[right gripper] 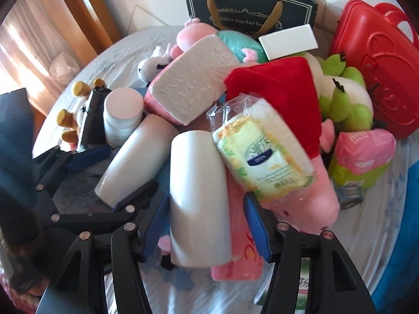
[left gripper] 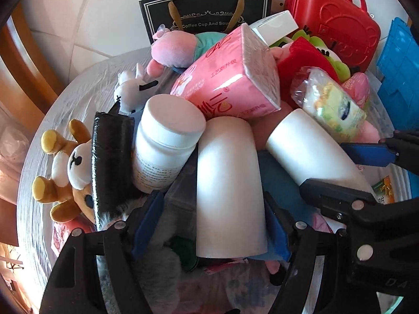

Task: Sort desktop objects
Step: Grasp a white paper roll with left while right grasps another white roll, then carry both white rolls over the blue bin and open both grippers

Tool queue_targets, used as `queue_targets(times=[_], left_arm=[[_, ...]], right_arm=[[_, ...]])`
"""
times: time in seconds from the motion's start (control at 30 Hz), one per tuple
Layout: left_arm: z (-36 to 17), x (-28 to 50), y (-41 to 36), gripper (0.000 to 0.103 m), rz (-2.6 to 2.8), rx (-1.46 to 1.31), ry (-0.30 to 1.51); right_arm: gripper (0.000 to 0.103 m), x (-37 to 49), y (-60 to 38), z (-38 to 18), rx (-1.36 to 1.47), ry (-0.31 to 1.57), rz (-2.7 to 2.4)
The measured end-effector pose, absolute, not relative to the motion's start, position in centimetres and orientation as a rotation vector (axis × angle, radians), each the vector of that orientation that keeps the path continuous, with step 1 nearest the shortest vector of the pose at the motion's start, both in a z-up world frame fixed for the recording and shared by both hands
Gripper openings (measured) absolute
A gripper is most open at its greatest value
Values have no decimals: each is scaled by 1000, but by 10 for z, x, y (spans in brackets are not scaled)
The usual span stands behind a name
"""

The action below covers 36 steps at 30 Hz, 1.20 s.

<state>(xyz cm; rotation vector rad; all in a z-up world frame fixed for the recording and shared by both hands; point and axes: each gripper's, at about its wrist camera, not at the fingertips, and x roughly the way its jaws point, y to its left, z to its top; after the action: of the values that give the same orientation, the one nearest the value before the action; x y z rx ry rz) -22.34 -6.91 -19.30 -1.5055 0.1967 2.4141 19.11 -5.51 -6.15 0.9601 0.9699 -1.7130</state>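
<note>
Both grippers are working at the near edge of a heaped pile on the round table (left gripper: 65, 99).

Left gripper (left gripper: 213, 216): jaws are standing wide, straddling a white paper cup (left gripper: 227, 185) lying on its side, open end toward the camera. The right pad looks to be touching the cup wall; a gap is showing at the left pad. Not yet a firm grasp, by my reading.

Right gripper (right gripper: 207, 221): jaws are likewise spread around a second white paper cup (right gripper: 199, 198), also lying down. The left pad is sitting close to the cup; the right pad is standing clear of it. Whether there is contact, I cannot tell.

The two cups are lying side by side, wedged under a pink tissue pack (left gripper: 233, 78) and a yellow-green wipes packet (right gripper: 264, 154), with a white lidded bottle (left gripper: 165, 141) just left of them.

Step in hand, as judged: picking out the paper cups as one sorted group.

Next move calls for closing gently, since thin cup walls are likely to crush, then drawing each cup back toward the camera so the packs resting above are not toppling.
</note>
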Motion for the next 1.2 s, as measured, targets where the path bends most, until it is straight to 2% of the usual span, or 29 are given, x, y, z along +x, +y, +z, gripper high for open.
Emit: queue_targets(times=[0.03,0.07,0.1,0.13,0.2,0.43,1.2], left_arm=[[-195,-224,-70,72,2407,-1513,169],[-197,-225,-70,57,2386,-1512,140],[-198,-224,-68,49,2356,-1510,114],[-197,-221,-64,46,2369,-1508,137],[-195,-217,-60,46,2390,-1486,170],[-175,-199,-61,46,2411,-1452,112],[-21,-72,-14,46,2536,-1005,171]], right_arm=[[51,190,-57,-64,967,964,-1703],[51,189,-59,-66,965,961,-1700],[49,189,-60,-66,959,963,-1703],[46,190,-60,-65,955,964,-1696],[46,194,-56,-63,936,978,-1698],[46,197,-25,-41,912,929,-1711],[46,255,111,107,528,694,-1958]])
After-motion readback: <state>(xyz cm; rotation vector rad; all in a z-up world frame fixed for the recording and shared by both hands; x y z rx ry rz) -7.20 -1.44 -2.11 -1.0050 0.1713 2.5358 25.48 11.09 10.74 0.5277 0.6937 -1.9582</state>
